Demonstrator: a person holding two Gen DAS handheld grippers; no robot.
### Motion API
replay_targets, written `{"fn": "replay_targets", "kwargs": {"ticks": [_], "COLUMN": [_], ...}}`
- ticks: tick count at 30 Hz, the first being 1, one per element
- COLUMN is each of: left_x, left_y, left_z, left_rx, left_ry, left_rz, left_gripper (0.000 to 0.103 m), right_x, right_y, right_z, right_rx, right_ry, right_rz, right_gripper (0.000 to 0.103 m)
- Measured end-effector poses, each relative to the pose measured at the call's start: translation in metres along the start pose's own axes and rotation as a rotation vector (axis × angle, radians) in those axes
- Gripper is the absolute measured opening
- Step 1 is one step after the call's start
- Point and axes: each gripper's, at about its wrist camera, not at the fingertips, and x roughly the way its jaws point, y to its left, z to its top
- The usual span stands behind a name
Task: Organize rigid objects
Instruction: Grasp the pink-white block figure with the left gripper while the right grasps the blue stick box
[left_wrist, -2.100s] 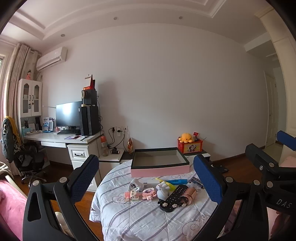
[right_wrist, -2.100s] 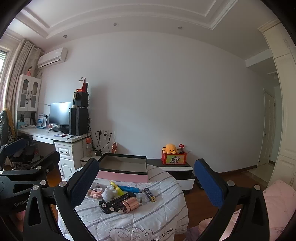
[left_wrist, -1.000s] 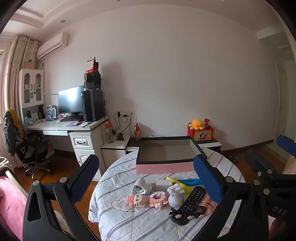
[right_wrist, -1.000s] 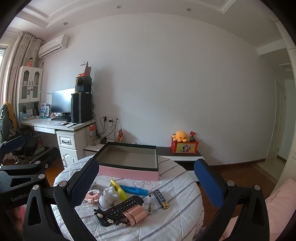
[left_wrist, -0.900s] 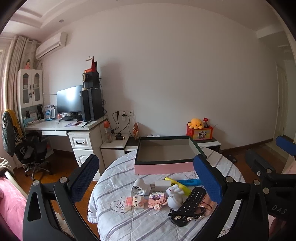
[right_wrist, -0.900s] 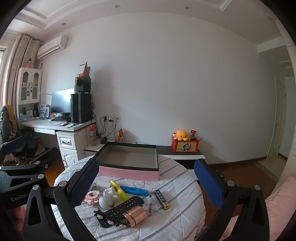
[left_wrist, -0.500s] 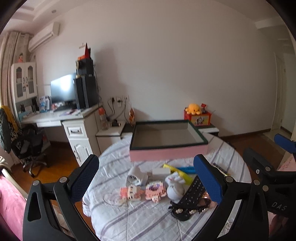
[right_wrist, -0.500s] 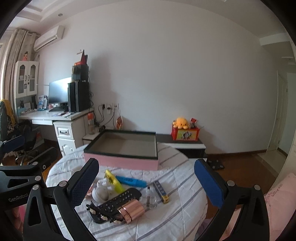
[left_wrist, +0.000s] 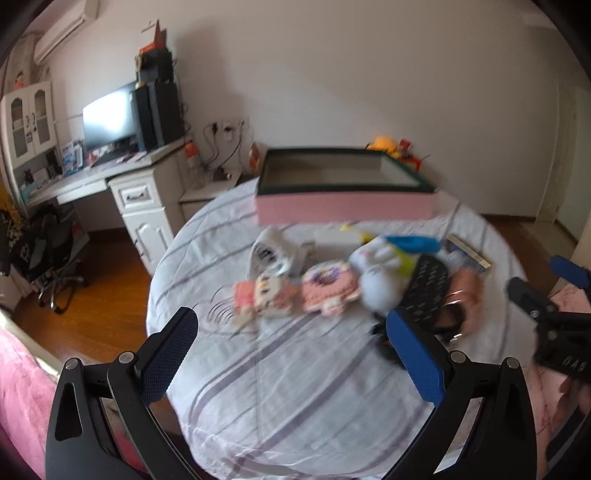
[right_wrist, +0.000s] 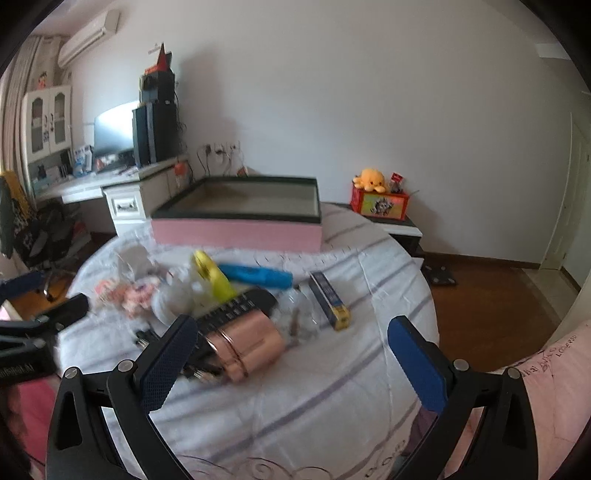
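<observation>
A round table (left_wrist: 280, 398) with a striped cloth carries a pink box (left_wrist: 345, 208) with a dark rim, empty, at its far side. In front of it lies a pile: a white adapter (left_wrist: 267, 254), two pink brick toys (left_wrist: 264, 293), a white rabbit figure (left_wrist: 380, 273), a black remote (right_wrist: 236, 308), a copper cup (right_wrist: 245, 345) on its side, a yellow clip (right_wrist: 210, 275), a blue marker (right_wrist: 256, 277) and a small blue-yellow box (right_wrist: 330, 299). My left gripper (left_wrist: 291, 354) is open over the table's near left. My right gripper (right_wrist: 291, 363) hangs open just in front of the cup.
A white desk (left_wrist: 110, 177) with a monitor and speakers stands at the left, with an office chair (left_wrist: 48, 254) before it. A low cabinet (right_wrist: 395, 225) with a red box and an orange plush sits by the wall. Pink bedding (right_wrist: 546, 391) lies at the right.
Both grippers have tilted down and moved closer to the table, so the pile looks larger and nearer. Both stay open, and nothing on the table has moved.
</observation>
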Motion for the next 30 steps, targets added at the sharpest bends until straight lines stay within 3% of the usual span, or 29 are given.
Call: {"fn": "replay_targets", "kwargs": {"ticks": [7, 14, 19, 24, 26, 30], "left_x": [0.035, 0.086, 0.110, 0.115, 0.115, 0.109], "left_y": [0.034, 0.036, 0.039, 0.038, 0.040, 0.040], "left_z": [0.009, 0.004, 0.005, 0.006, 0.007, 0.007], "left_rx": [-0.068, -0.038, -0.072, -0.043, -0.028, 0.004], "left_ry": [0.048, 0.165, 0.213, 0.197, 0.188, 0.162], "left_rz": [0.070, 0.065, 0.045, 0.022, 0.001, -0.017], "left_gripper": [0.103, 0.103, 0.103, 0.102, 0.098, 0.077], "right_x": [0.018, 0.051, 0.069, 0.078, 0.084, 0.095], "right_y": [-0.026, -0.043, -0.045, -0.048, -0.049, -0.054], "right_z": [0.001, 0.003, 0.004, 0.012, 0.016, 0.022], "right_rx": [0.023, 0.031, 0.024, 0.022, 0.017, 0.035], "right_ry": [0.036, 0.085, 0.123, 0.118, 0.120, 0.132], "right_rz": [-0.043, -0.038, -0.013, 0.035, 0.049, 0.094], "right_gripper": [0.103, 0.103, 0.103, 0.103, 0.103, 0.097]}}
